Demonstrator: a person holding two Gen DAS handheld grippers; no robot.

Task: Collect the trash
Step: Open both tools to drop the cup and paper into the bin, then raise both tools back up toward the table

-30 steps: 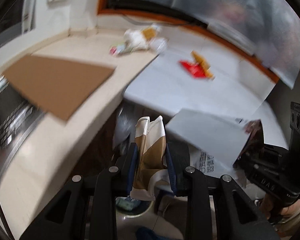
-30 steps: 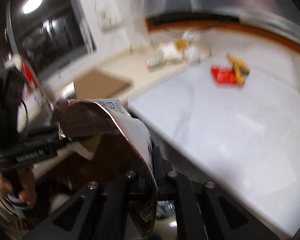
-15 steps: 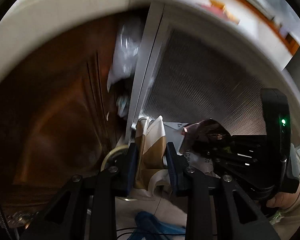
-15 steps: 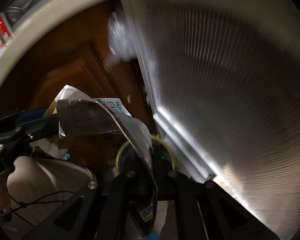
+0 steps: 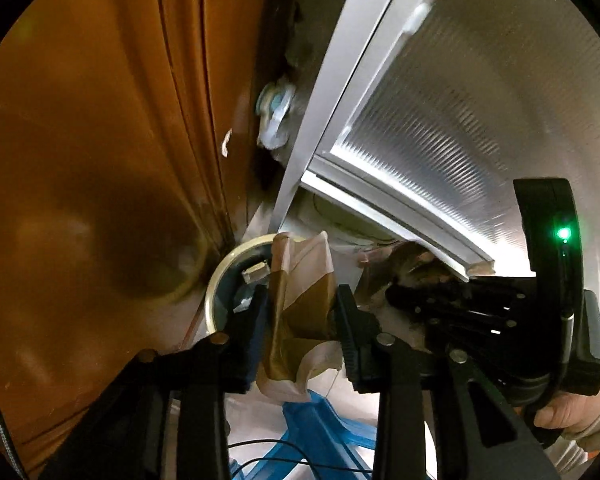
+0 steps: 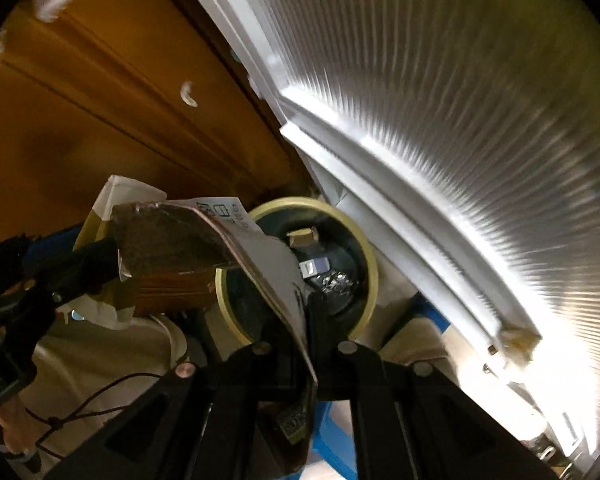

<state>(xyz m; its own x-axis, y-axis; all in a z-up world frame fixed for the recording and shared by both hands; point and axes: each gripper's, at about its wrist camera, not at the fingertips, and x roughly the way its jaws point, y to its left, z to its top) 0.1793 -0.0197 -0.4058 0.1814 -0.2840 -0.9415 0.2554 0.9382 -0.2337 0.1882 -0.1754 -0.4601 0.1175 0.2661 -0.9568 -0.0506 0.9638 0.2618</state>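
Note:
My left gripper [image 5: 300,304] is shut on a crumpled brown and cream paper wrapper [image 5: 300,300], held just beside the rim of a round cream-rimmed bin [image 5: 220,276] on the floor. My right gripper [image 6: 306,312] is shut on a flat foil-lined wrapper with white printed paper [image 6: 228,256], held above the same bin [image 6: 364,256]. Inside the bin lie a small box and crinkled foil [image 6: 336,280]. The right gripper's body shows in the left wrist view [image 5: 480,312], close to the right of my left gripper.
A brown wooden cabinet door [image 5: 100,140] stands left of the bin. A white ribbed appliance panel [image 5: 480,100] with a white frame rises on the right. Blue tape strips [image 5: 312,428] lie on the pale floor. A plastic bag [image 5: 276,112] sits in the gap between them.
Both grippers swung down from the countertop to floor level, each still holding its wrapper. The bin has come into view and now sits directly beneath them.

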